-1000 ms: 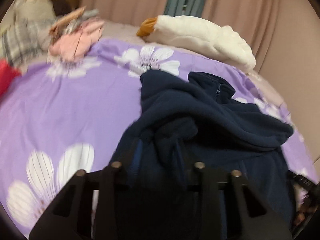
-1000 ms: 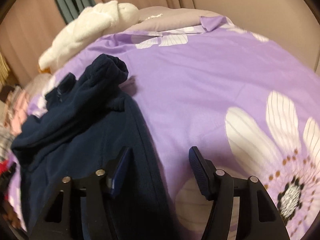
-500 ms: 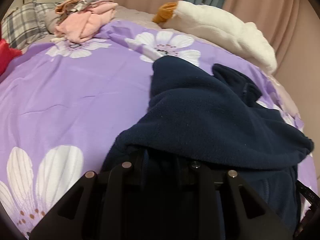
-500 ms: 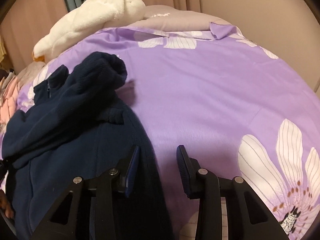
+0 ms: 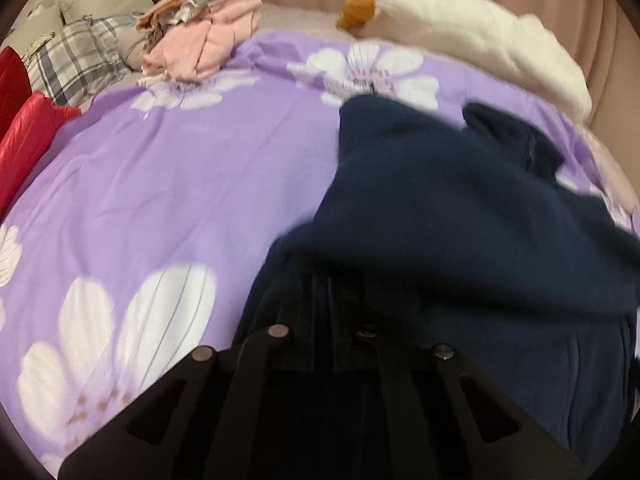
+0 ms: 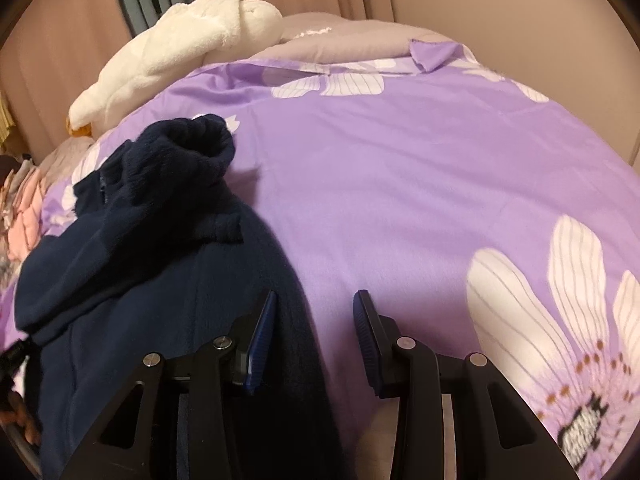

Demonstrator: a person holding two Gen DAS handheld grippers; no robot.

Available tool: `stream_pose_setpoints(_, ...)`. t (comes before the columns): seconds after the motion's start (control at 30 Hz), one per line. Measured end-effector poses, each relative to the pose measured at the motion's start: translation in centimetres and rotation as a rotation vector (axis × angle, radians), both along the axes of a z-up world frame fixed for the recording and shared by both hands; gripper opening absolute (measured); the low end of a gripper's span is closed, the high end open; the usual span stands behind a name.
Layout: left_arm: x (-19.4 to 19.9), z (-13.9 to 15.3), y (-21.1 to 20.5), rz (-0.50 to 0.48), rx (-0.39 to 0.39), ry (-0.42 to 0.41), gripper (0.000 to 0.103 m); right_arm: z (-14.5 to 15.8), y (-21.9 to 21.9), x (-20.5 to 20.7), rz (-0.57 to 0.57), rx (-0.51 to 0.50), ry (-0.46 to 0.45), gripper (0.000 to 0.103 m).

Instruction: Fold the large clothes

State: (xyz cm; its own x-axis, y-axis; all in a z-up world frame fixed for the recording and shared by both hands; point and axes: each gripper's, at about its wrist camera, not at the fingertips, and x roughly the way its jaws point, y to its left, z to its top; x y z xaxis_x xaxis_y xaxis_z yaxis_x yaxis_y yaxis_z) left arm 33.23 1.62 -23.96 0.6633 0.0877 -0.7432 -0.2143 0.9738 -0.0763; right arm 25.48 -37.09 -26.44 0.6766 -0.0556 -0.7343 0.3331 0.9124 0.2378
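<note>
A navy fleece jacket (image 5: 460, 208) lies crumpled on the purple flowered bedsheet (image 5: 180, 184), its zip collar at the far side. My left gripper (image 5: 340, 308) is low against its near hem, shut on the fleece. A fold of cloth drapes over the fingertips and hides them. In the right wrist view the jacket (image 6: 140, 280) fills the left half, with a rolled cuff pointing away. My right gripper (image 6: 314, 332) hovers over the jacket's right edge with its jaws part open. The navy edge runs between the blue pads (image 6: 260, 328), which do not press on it.
A white plush toy (image 5: 460, 36) with an orange end lies along the far side of the bed. A pile of pink clothes (image 5: 200, 44), a plaid pillow (image 5: 76, 56) and a red garment (image 5: 24, 136) sit at the far left. Bare sheet (image 6: 400, 180) spreads right of the jacket.
My left gripper sank toward the hem, its jaws narrowed fully, and the upper fold spread over its fingers. My right gripper's jaws came closer together while staying in place.
</note>
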Motion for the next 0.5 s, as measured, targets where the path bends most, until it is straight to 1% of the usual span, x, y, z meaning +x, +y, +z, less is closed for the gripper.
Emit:
stream_pose_setpoints(0.03, -1.5, 0.3, 0.9, 0.013, -0.035, -0.016, 0.029, 0.3, -0.1, -0.5, -0.001, 0.019, -0.003, 0.039)
stream_pose_setpoints(0.07, -2.7, 0.6, 1.6, 0.023, -0.072, -0.043, 0.046, 0.5, -0.1, -1.3, -0.012, 0.029, -0.012, 0.039)
stream_pose_setpoints(0.1, -4.3, 0.9, 2.6, 0.059, -0.102, -0.078, 0.057, 0.6, -0.2, -1.8, -0.024, 0.023, -0.013, 0.04)
stream_pose_setpoints(0.13, -6.2, 1.3, 3.9, 0.152, -0.093, -0.124, 0.068, 0.8, -0.1, -2.6, -0.049, 0.001, -0.008, 0.041)
stream_pose_setpoints(0.2, -9.0, 2.1, 5.9, 0.319, -0.066, -0.201, 0.067, 1.0, 0.0, -4.0, -0.084, -0.02, -0.01, 0.042)
stream_pose_setpoints(0.23, -10.7, 2.5, 7.3, 0.395, -0.107, -0.243, 0.067, 1.0, -0.1, -4.8, -0.094, -0.007, -0.014, 0.044)
stream_pose_setpoints(0.27, -11.8, 2.7, 8.3, 0.43, -0.159, -0.265, 0.067, 0.9, -0.2, -5.7, -0.107, 0.022, -0.005, 0.045)
stream_pose_setpoints(0.3, -13.2, 3.0, 9.6, 0.477, -0.23, -0.292, 0.067, 0.9, -0.3, -6.2, -0.114, 0.042, 0.007, 0.048)
stream_pose_setpoints(0.33, -14.2, 3.3, 10.4, 0.519, -0.264, -0.32, 0.068, 0.9, -0.4, -7.0, -0.115, 0.071, 0.02, 0.054)
stream_pose_setpoints(0.37, -15.1, 3.7, 10.9, 0.558, -0.273, -0.354, 0.073, 1.0, -0.5, -7.8, -0.109, 0.094, 0.012, 0.057)
stream_pose_setpoints(0.4, -15.7, 4.2, 11.2, 0.589, -0.264, -0.385, 0.077, 1.1, -0.6, -9.1, -0.109, 0.106, -0.013, 0.063)
stream_pose_setpoints(0.43, -15.8, 4.7, 11.6, 0.597, -0.246, -0.393, 0.084, 1.1, -0.6, -9.8, -0.121, 0.094, -0.02, 0.066)
stream_pose_setpoints(0.47, -15.5, 5.1, 11.6, 0.557, -0.248, -0.383, 0.085, 1.1, -0.5, -10.4, -0.136, 0.073, -0.02, 0.066)
stream_pose_setpoints(0.5, -14.9, 5.3, 11.9, 0.506, -0.276, -0.369, 0.086, 1.1, -0.4, -11.0, -0.143, 0.054, -0.019, 0.066)
